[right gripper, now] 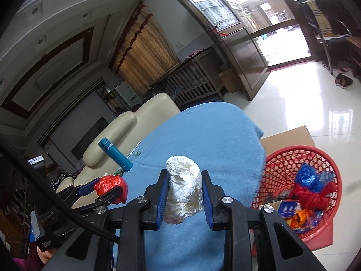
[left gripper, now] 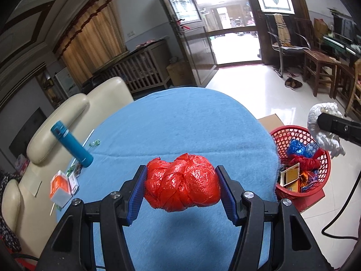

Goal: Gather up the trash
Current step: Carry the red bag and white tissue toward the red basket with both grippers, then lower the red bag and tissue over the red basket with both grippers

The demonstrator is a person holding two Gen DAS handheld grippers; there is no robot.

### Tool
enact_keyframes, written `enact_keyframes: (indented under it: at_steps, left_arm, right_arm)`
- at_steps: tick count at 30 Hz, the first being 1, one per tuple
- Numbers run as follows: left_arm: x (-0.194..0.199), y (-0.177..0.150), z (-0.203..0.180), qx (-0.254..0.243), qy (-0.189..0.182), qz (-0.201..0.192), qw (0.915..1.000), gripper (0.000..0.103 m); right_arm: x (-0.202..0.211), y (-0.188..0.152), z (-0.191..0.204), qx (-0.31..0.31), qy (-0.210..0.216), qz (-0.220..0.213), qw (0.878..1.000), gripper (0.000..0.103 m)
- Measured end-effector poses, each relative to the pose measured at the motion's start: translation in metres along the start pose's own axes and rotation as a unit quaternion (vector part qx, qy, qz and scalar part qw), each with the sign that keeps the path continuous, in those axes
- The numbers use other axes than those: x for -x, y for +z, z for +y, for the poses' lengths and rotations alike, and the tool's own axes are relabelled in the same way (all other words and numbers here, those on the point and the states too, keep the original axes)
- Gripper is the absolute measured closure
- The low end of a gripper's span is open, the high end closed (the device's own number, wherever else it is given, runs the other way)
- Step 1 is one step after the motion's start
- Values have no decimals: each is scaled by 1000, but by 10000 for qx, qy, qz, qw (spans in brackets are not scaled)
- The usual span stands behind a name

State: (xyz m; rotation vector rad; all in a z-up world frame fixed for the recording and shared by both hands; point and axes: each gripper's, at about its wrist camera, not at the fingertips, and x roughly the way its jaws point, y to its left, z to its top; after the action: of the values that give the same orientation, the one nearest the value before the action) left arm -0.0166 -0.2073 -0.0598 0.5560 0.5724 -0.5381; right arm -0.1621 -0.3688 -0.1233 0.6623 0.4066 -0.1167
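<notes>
My left gripper (left gripper: 182, 188) is shut on a knotted red plastic bag (left gripper: 182, 186) and holds it above the blue-covered table (left gripper: 180, 124). My right gripper (right gripper: 185, 194) is shut on a crumpled white plastic bag (right gripper: 183, 189), also above the table. In the left wrist view the white bag (left gripper: 325, 124) hangs to the right, above the red basket (left gripper: 320, 180). In the right wrist view the left gripper with the red bag (right gripper: 110, 187) is at the left. The red basket (right gripper: 282, 158) stands on the floor right of the table and holds blue and red bags and cartons.
A teal flask (left gripper: 72, 145) stands at the table's left side, with an orange-and-white box (left gripper: 61, 187), a stick and small wrappers nearby. A cream sofa (left gripper: 67, 113) lies left of the table. Flat cardboard (right gripper: 288, 137) lies under the basket. Wooden chairs (left gripper: 325, 72) stand at the far right.
</notes>
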Motion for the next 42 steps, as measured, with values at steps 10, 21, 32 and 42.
enact_keyframes:
  at_steps: [10,21,32,42]
  left_arm:
    - [-11,18,-28,-279,-467,61,9985,41]
    - [-11,32,-54,-428,-1014,122,9939,41]
    - [6,43,-73,-646,-1026,-99,9926,41]
    - [5,51,-88,-847,-1006,-164,9912,41]
  right_arm:
    - [19,17,-39,-259,-446,-318,9982,73]
    - [59,31,-78,-620,-920,-711,9913,73]
    - [71,32,-79,-615,-825,-818,9913,73]
    - [72,31,-90,-735,-804,-852,9904,73]
